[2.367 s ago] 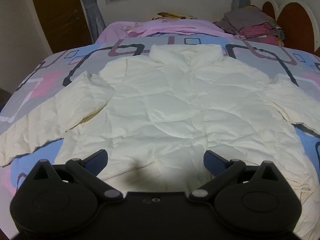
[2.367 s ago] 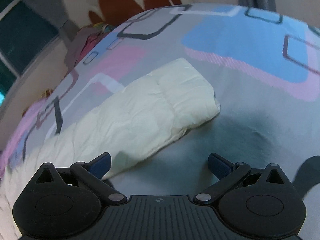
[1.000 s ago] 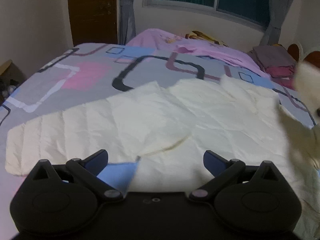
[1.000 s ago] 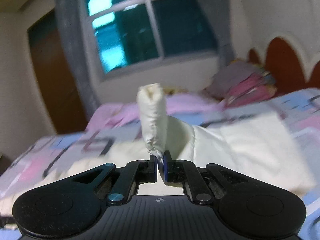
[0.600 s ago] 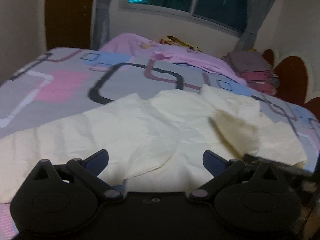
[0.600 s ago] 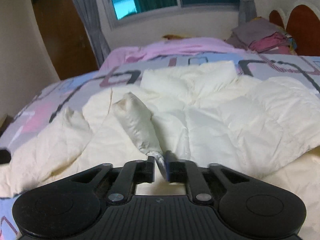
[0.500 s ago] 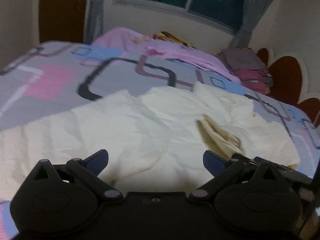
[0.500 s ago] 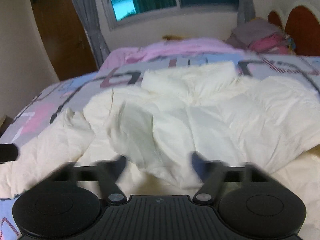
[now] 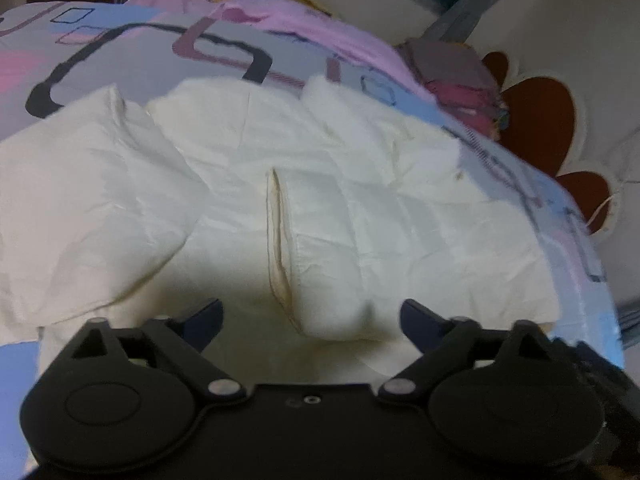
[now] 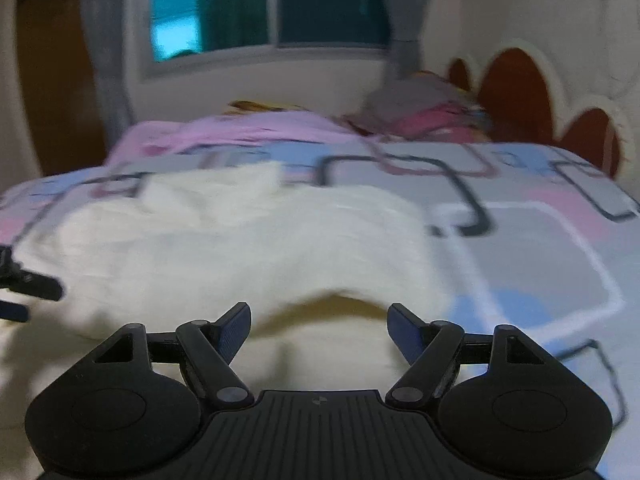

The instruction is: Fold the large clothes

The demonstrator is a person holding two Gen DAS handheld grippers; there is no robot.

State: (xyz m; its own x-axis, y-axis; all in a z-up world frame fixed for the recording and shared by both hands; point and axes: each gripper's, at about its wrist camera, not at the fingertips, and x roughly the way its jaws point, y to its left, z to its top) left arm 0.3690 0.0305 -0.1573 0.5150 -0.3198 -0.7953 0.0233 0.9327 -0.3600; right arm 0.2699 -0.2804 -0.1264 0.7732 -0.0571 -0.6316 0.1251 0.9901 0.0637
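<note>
A cream padded jacket (image 9: 248,184) lies spread on the bed. Its right sleeve (image 9: 332,252) is folded across the body, cuff end near me. Its left sleeve (image 9: 80,200) lies out to the left. My left gripper (image 9: 312,316) is open and empty just above the folded cuff. My right gripper (image 10: 319,326) is open and empty above the jacket's right edge (image 10: 240,248); that view is blurred. The left gripper's tip shows in the right wrist view (image 10: 24,284) at the far left.
The bed has a grey, blue and pink patterned cover (image 10: 520,248). A pink blanket (image 9: 280,24) and a pile of folded clothes (image 9: 456,68) lie at the far side. A red and cream headboard (image 10: 516,92) stands on the right, with a window (image 10: 256,4) behind.
My right gripper laid the right sleeve across the jacket's body, opened and drew back to the right. My left gripper swung right and tilted down over the folded sleeve.
</note>
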